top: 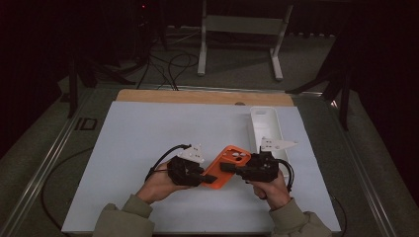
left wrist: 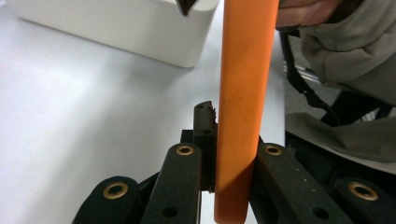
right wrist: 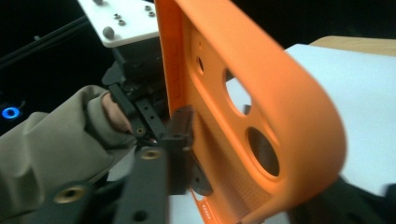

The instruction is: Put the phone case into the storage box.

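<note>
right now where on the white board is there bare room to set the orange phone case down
The white board is bare across its whole left half and along the far edge, up to the white tray. The near strip by the sleeves is also free. It is crowded mid-right, where the left gripper and right gripper hold the orange phone case.

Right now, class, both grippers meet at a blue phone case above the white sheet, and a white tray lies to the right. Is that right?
Not quite: the phone case is orange, not blue, as the high view shows. The rest stands: the left gripper and the right gripper meet at it above the white sheet, with the white tray to the right.
</note>
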